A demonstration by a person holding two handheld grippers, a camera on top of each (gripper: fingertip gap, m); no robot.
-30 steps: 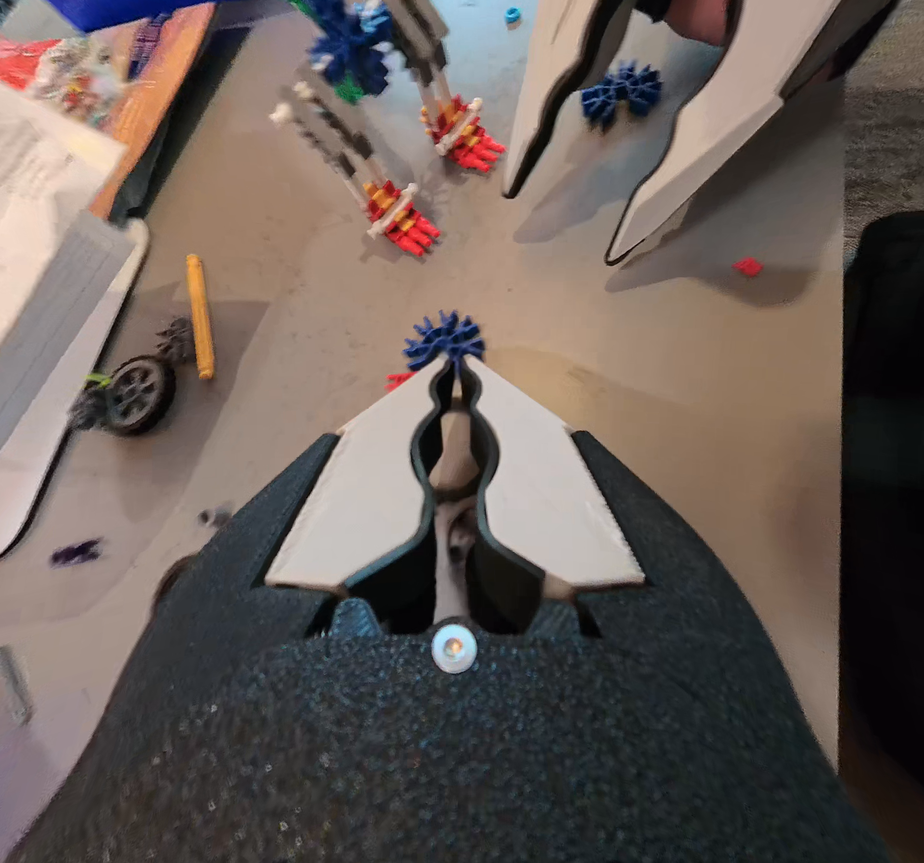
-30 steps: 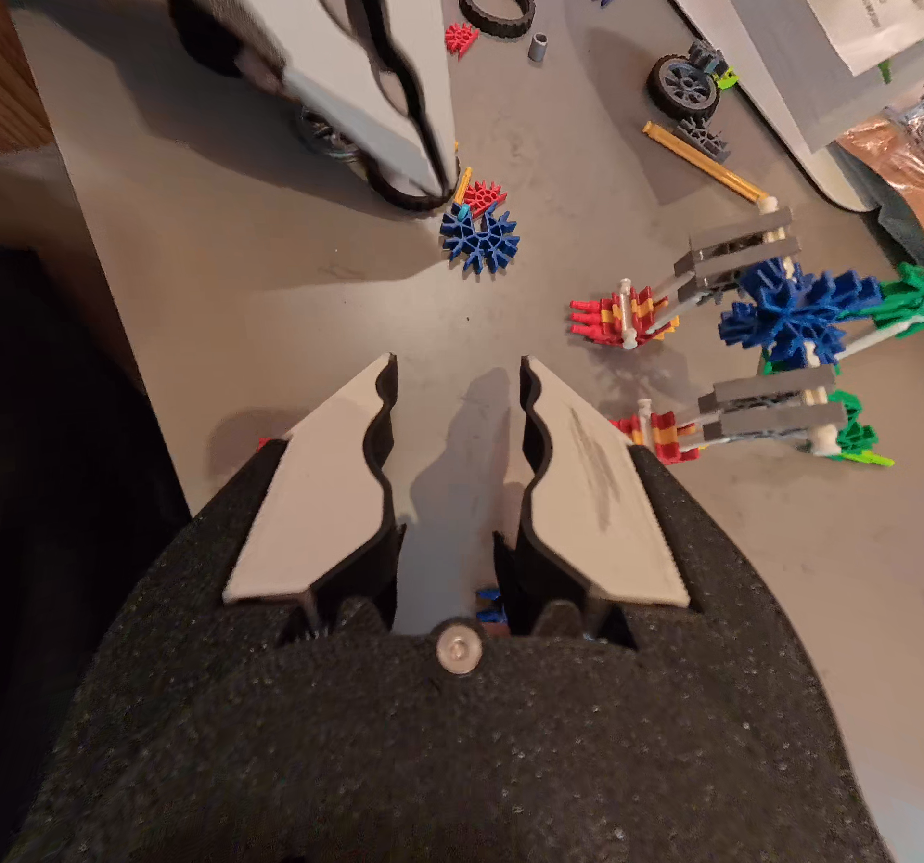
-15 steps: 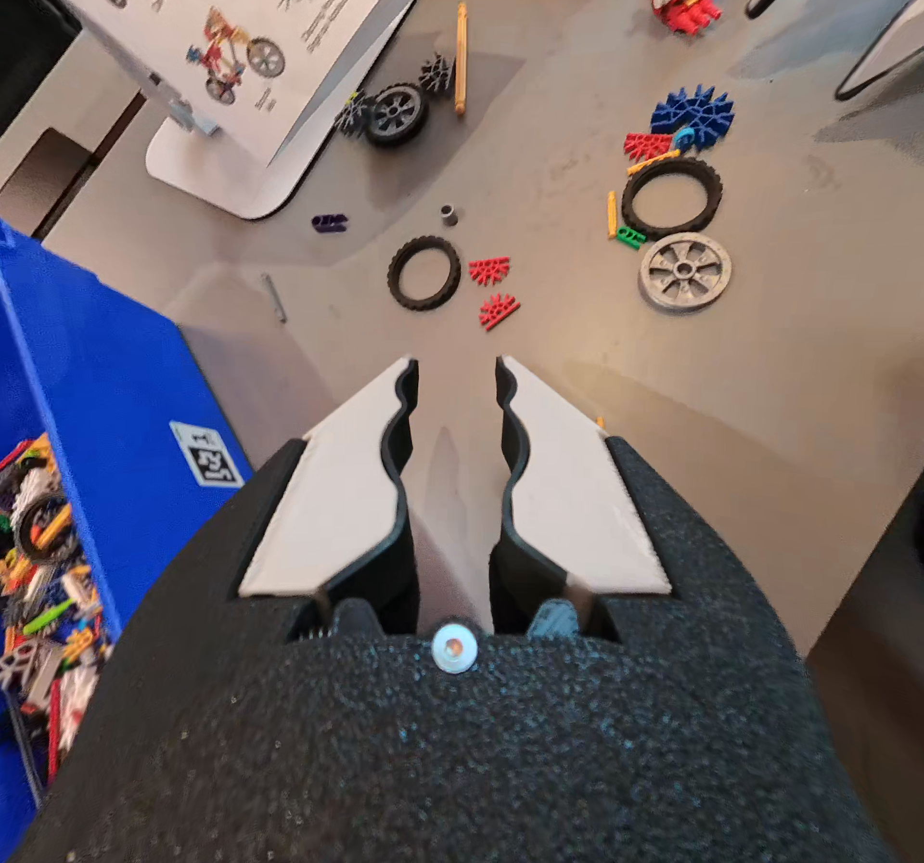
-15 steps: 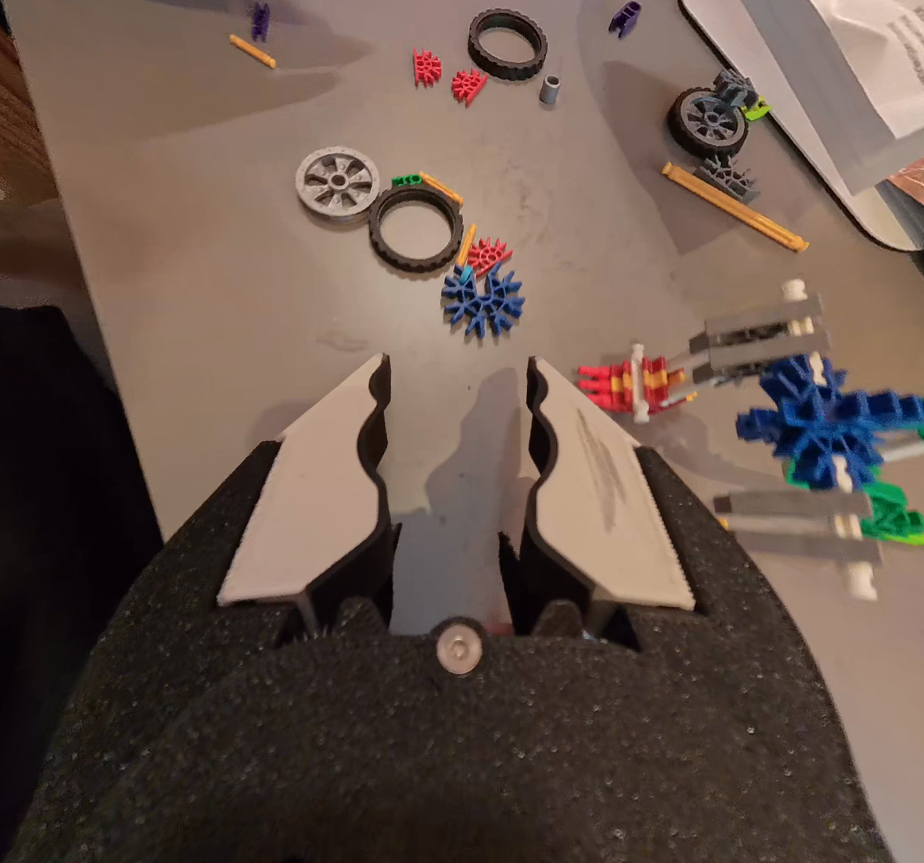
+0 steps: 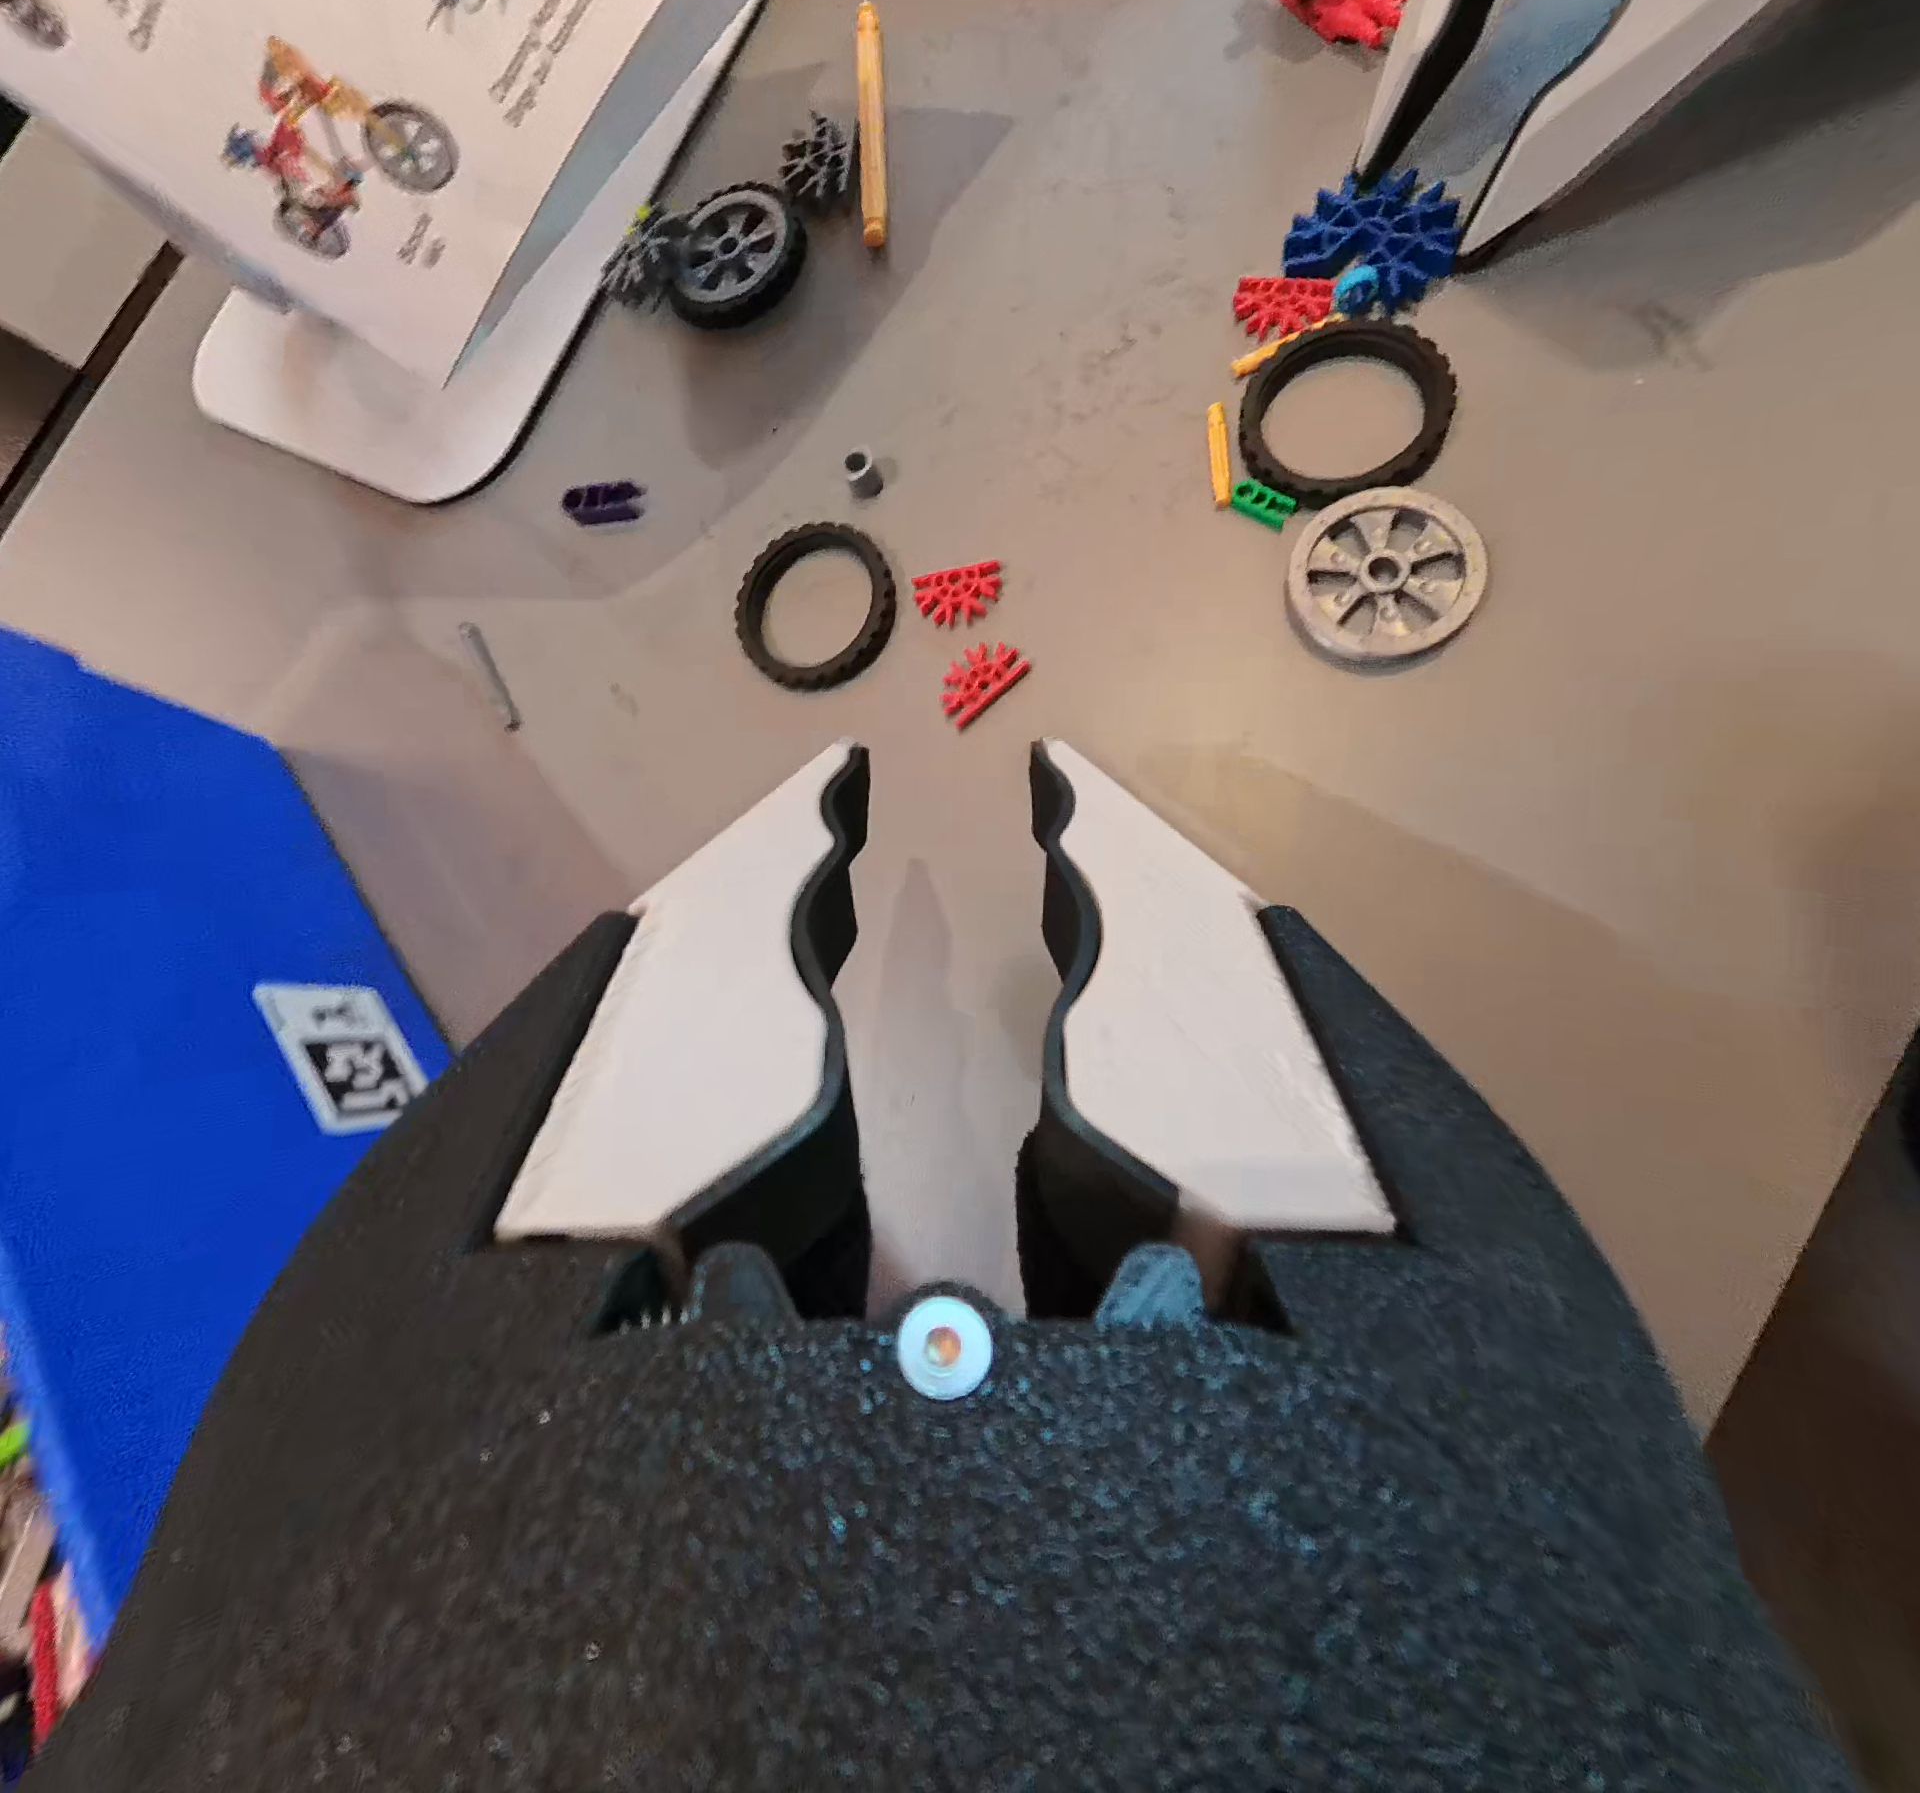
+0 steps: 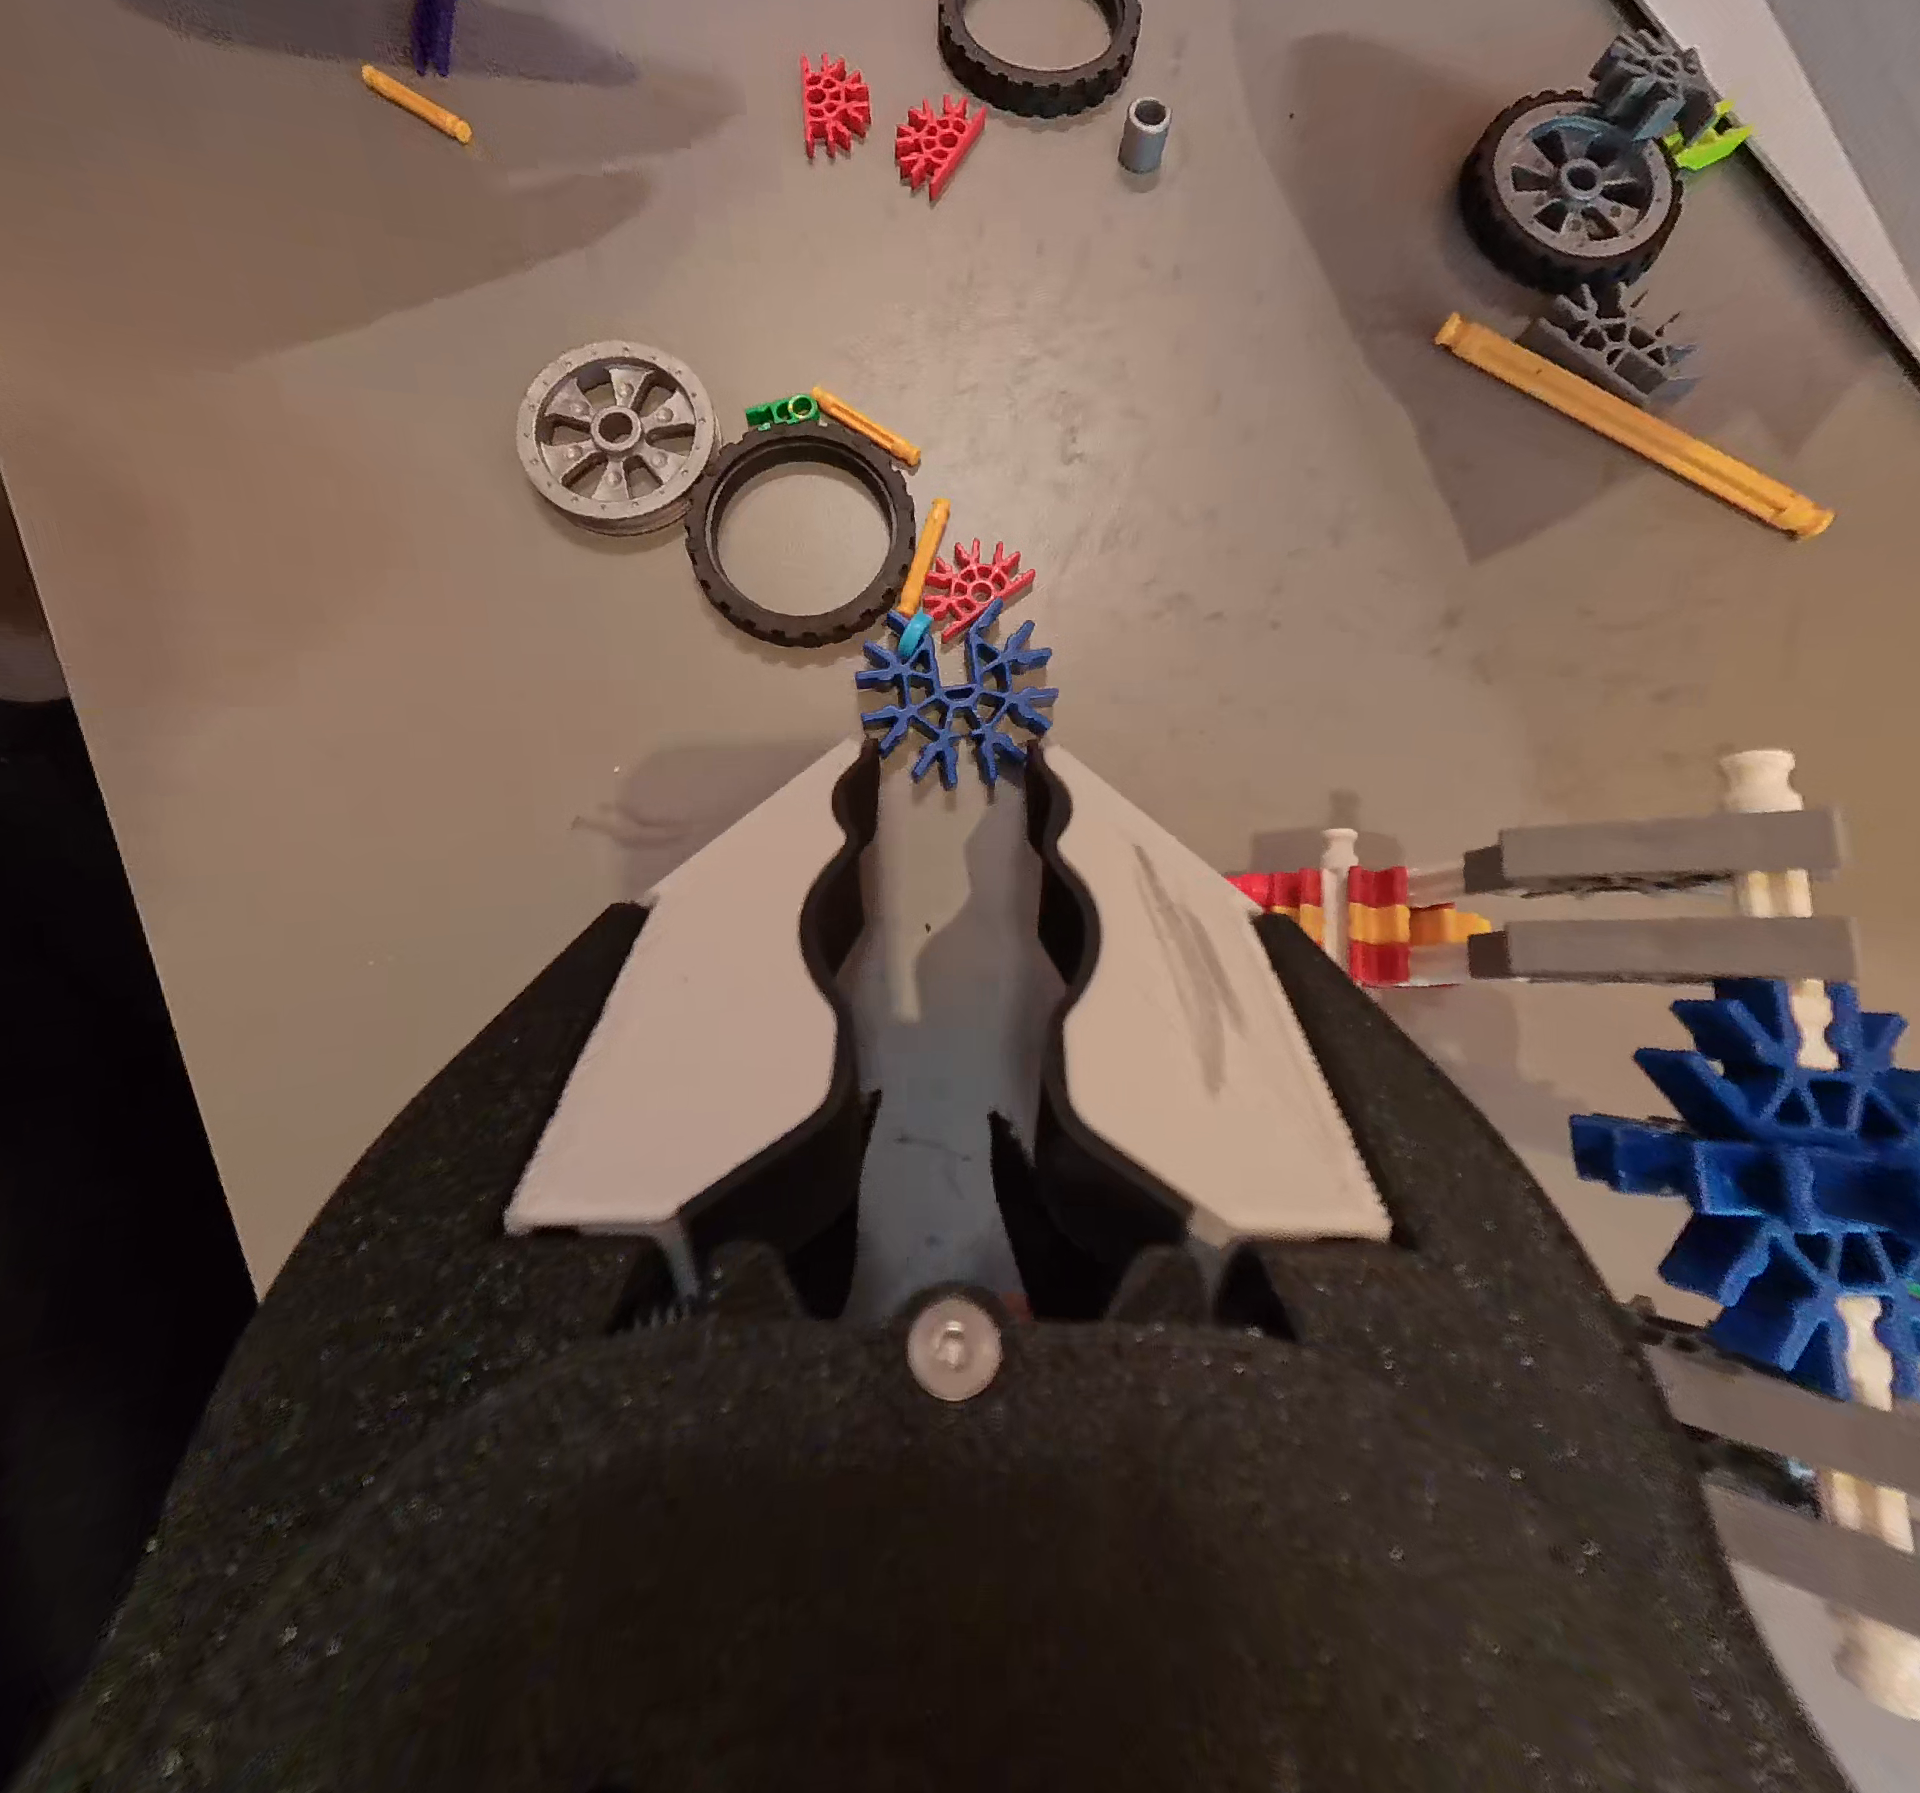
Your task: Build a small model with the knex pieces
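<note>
Right gripper (image 6: 951, 756): jaws parted, tips either side of the blue snowflake piece (image 6: 956, 694) on the table (image 6: 312, 704); touching or not, hard to tell. Just past it a red fan piece (image 6: 977, 582), black tyre (image 6: 798, 554), grey wheel (image 6: 617, 434). Left gripper (image 5: 948, 756): jaws apart, empty, nearest two red pieces (image 5: 971, 637). Blue bin (image 5: 156, 964) w/ printed tag beside; instruction sheet (image 5: 343, 81) farther off, print blurred.

Black textured gripper (image 5: 948, 756), 2 grey fingers (image 5: 717, 995).
</note>
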